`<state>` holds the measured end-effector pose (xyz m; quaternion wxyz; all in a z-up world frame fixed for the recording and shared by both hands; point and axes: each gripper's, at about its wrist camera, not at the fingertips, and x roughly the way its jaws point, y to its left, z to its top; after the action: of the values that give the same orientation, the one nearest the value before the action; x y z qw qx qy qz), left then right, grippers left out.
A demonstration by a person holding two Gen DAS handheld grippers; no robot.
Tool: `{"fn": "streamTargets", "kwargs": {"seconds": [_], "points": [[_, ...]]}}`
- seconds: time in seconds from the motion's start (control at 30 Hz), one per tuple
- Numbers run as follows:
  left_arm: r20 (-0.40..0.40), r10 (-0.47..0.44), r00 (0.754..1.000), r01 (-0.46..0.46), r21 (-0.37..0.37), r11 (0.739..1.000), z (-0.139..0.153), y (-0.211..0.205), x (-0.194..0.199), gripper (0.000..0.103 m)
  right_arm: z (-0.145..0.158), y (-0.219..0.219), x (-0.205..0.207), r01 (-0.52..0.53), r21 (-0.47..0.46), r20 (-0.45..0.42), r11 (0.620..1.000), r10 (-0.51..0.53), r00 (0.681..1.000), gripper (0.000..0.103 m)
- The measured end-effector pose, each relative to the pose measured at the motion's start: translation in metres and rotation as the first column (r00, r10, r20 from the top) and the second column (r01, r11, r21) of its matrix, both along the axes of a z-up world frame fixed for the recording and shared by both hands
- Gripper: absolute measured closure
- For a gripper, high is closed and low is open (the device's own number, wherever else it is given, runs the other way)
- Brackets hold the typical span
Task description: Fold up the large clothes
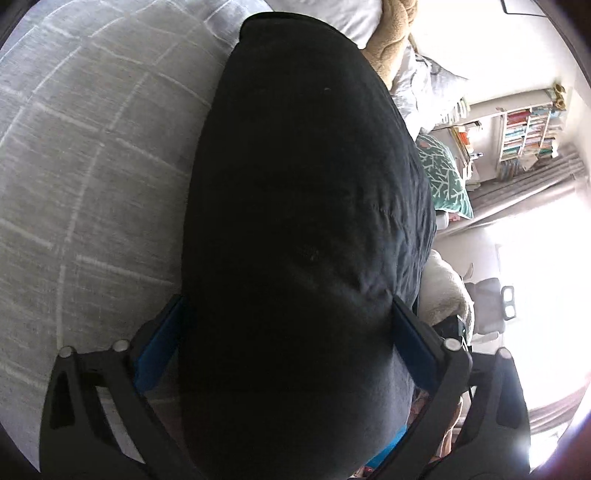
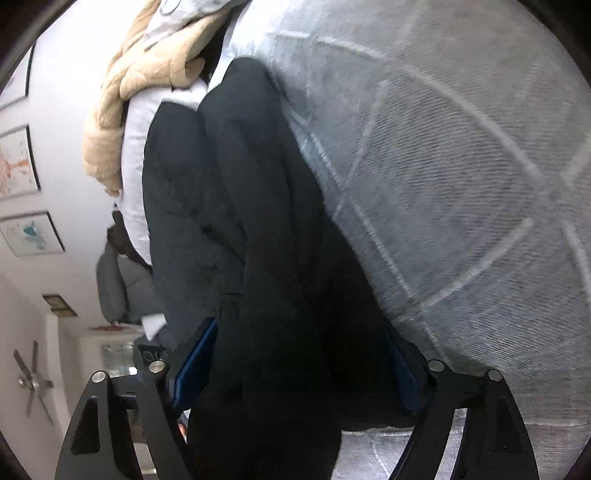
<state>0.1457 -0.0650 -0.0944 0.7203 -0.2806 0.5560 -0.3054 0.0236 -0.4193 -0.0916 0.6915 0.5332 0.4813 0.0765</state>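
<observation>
A bed (image 1: 74, 184) covered in a grey quilt crossed by pale lines fills most of both wrist views, and over it hangs the large black garment (image 1: 306, 221), stretched between two tools and held above the bedding rather than lying flat on it. In the right wrist view the same cloth falls in two long dark folds (possibly legs or sleeves, the frames do not settle which). Beyond it lie a tan blanket (image 2: 122, 122) heaped against white pillows (image 1: 354, 18), a teal patterned cushion (image 1: 445, 177) and, farther off, a bookshelf (image 1: 528, 136) beside a bright window. The left hand-held gripper (image 1: 291, 332) has its blue pads pressed against a thick bunch of the black cloth, the jaws clamped on it though set wide by the bulk between them. The right hand-held gripper (image 2: 299, 369) grips another bunched section in the same way. The step in hand appears to be the lift and spread that comes ahead of a fold. The next move likely calls for both tools to lower the garment evenly onto the quilt, keeping tension so it lands smooth, before either grip lets go
</observation>
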Motion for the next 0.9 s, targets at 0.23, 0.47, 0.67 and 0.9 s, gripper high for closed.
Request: {"fn": "streamTargets", "kwargs": {"seconds": [0.23, 0.47, 0.67, 0.9], "points": [[0.066, 0.009, 0.998, -0.009, 0.009, 1.000, 0.037, 0.024, -0.013, 0.029, 0.038, 0.035, 0.016, -0.095, -0.133, 0.031, 0.987, 0.100, 0.995, 0.034], [0.093, 0.089, 0.992, -0.096, 0.071, 0.993, 0.057, 0.099, -0.017, 0.028, 0.059, 0.119, 0.051, -0.251, -0.144, 0.049, 0.957, 0.260, 0.964, 0.035], [0.066, 0.097, 0.993, -0.107, 0.165, 0.981, 0.038, 0.123, -0.021, 0.023, 0.062, 0.150, 0.068, -0.319, -0.259, -0.049, 0.912, 0.318, 0.947, 0.027], [0.339, 0.070, 0.938, -0.192, 0.341, 0.920, 0.089, 0.109, -0.032, 0.020, 0.104, 0.141, 0.068, -0.235, -0.458, -0.092, 0.858, 0.217, 0.972, 0.027]]}}
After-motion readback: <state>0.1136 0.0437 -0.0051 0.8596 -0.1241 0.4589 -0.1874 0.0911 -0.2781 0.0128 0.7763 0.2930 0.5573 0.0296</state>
